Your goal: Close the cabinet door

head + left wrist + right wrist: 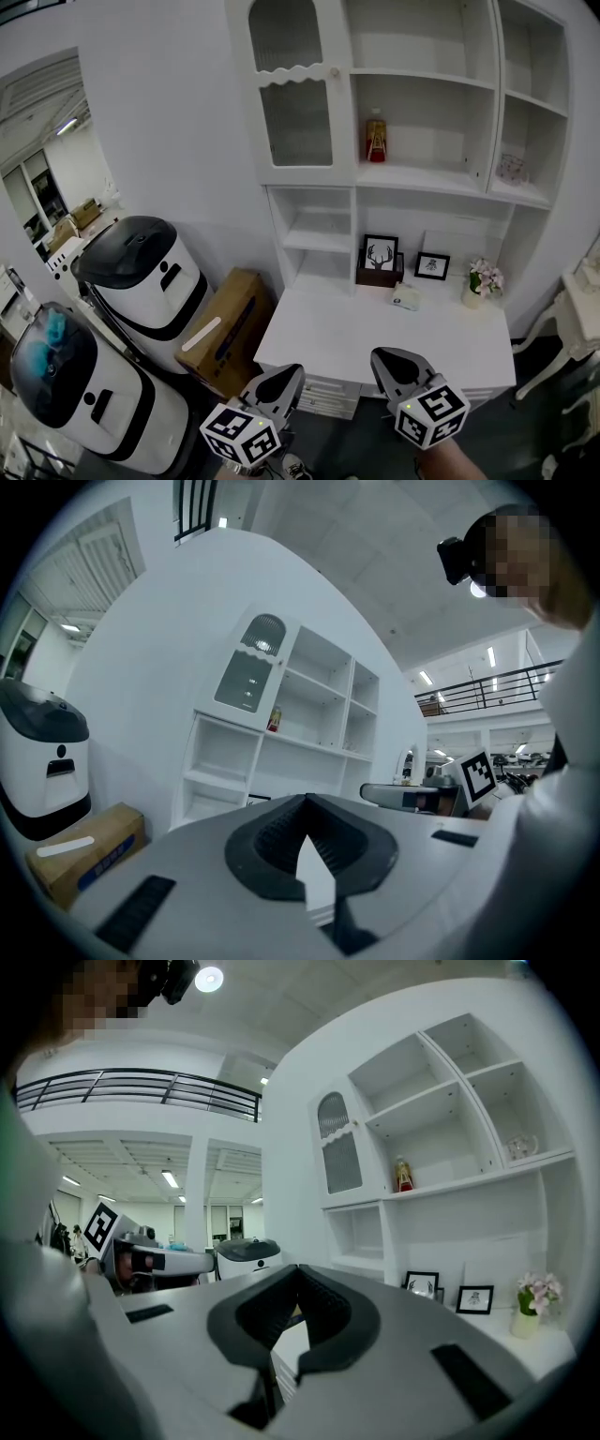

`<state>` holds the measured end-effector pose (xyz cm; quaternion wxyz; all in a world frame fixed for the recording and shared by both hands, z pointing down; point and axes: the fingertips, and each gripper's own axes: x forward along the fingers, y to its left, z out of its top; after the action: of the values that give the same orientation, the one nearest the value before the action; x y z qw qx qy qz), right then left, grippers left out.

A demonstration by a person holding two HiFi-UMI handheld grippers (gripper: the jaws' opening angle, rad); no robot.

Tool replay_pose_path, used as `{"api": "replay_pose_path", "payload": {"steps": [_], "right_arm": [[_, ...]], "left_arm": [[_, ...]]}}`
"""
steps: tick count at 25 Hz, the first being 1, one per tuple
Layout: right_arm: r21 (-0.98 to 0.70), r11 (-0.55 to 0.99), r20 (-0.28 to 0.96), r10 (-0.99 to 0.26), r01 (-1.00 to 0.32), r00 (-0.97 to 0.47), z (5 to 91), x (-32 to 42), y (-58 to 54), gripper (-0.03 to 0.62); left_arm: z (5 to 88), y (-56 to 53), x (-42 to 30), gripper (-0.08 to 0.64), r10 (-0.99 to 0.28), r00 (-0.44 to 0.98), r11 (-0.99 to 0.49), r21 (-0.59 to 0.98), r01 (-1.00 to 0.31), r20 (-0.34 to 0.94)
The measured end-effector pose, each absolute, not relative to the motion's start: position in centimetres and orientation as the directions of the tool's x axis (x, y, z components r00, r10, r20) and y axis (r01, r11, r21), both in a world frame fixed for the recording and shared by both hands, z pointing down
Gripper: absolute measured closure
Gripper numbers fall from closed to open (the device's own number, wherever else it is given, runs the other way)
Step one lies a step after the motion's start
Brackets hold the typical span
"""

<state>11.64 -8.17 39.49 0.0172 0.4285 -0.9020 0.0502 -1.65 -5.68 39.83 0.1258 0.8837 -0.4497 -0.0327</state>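
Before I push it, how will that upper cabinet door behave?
The cabinet door looks stiff and light, so it should probably swing rather than flex. Its greyish panel may be glass, hence fragile; push gently.

Jaws together before white cabinet

The head view looks steeply down on the white cabinet from in front, well back. Both gripper views face it level from lower down. All three views share its shelves.
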Motion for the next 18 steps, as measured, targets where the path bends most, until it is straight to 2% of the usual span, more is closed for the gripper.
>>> {"api": "replay_pose_path", "payload": {"steps": [18], "right_arm": [[-0.089, 0.626, 0.072, -0.772, -0.775, -0.632, 39.9, 13.3, -7.2, 0.588]], "left_arm": [[39.8, -5.0, -0.1, 0.555, -0.801, 0.596, -0.566, 0.250, -0.786, 0.057]]}}
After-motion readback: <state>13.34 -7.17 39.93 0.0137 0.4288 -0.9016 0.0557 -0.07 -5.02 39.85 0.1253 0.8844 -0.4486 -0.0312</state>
